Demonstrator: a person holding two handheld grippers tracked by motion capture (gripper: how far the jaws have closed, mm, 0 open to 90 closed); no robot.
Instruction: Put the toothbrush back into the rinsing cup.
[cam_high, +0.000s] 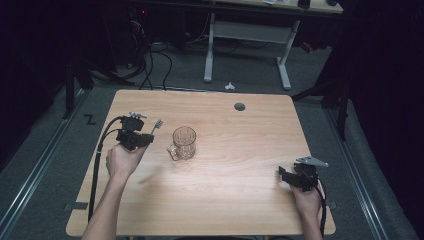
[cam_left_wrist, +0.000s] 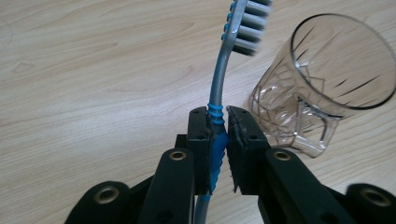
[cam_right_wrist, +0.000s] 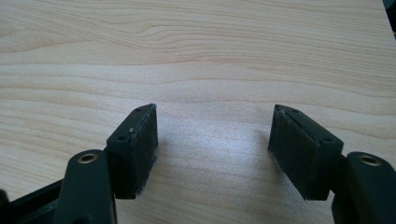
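Observation:
A grey toothbrush (cam_left_wrist: 218, 81) with a blue grip section is clamped between the pads of my left gripper (cam_left_wrist: 224, 121), its bristled head (cam_left_wrist: 250, 25) pointing up and away. In the high view the left gripper (cam_high: 145, 137) hovers left of a clear glass mug (cam_high: 184, 142), and the toothbrush head (cam_high: 158, 124) sticks out toward the mug. The mug (cam_left_wrist: 322, 79) stands upright with its handle toward the near side, just right of the brush. My right gripper (cam_high: 282, 172) rests near the table's right front, jaws wide apart over bare wood (cam_right_wrist: 212, 135), with nothing between them.
The wooden table (cam_high: 240, 200) has a round cable hole (cam_high: 239, 106) near its far edge. Beyond it stands a white-legged desk (cam_high: 250, 35) with cables on the floor. Dark floor and rails flank both sides of the table.

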